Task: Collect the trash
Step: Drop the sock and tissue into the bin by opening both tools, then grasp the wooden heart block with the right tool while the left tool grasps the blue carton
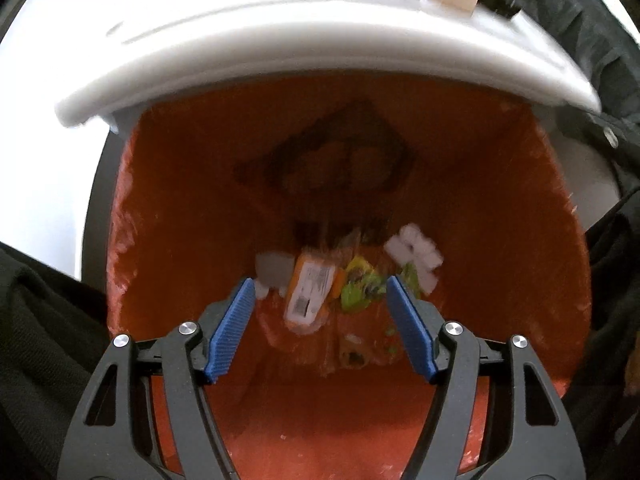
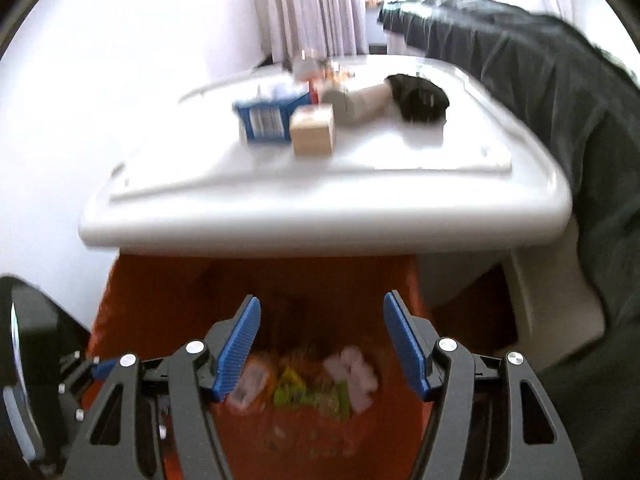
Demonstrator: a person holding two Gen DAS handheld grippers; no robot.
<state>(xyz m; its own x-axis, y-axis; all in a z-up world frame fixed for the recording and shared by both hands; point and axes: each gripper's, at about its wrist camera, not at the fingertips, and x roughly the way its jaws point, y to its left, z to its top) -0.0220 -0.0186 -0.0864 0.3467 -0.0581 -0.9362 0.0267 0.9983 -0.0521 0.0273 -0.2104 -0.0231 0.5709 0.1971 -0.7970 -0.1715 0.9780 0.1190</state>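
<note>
The left gripper (image 1: 320, 300) points down into an orange bag (image 1: 180, 184). Its blue pads (image 1: 232, 328) are spread wide and hold nothing. The trash lies at the bottom of the bag, ahead of and between the fingers: an orange packet (image 1: 310, 294) with a white barcode label, a green wrapper (image 1: 360, 290) just right of it, and white crumpled paper (image 1: 416, 252) further right. A pale scrap (image 1: 274, 268) lies just left of the packet, near the left pad. A dark printed symbol (image 1: 332, 152) shows on the far wall of the bag, above the trash.

The right gripper (image 2: 322, 344) is also over the bag (image 2: 160, 292), higher up, with its pads (image 2: 238, 352) spread wide and nothing between them. The same trash shows blurred below the fingers: packet (image 2: 256, 384), wrapper (image 2: 308, 394), paper (image 2: 354, 372).

The white table (image 2: 320, 200) lies ahead of and above both grippers; its near edge overhangs the far side of the bag mouth. On the table, ahead of the right gripper, stand a blue box (image 2: 266, 118) and a tan block (image 2: 313, 133), just beside each other. Behind them lies a pale cylinder (image 2: 360, 106) with a dark object (image 2: 418, 98) at its right end. Dark cloth (image 2: 560, 120) drapes over the table's right edge. Part of the left gripper's body (image 2: 36, 380) shows at the lower left of the right view.
</note>
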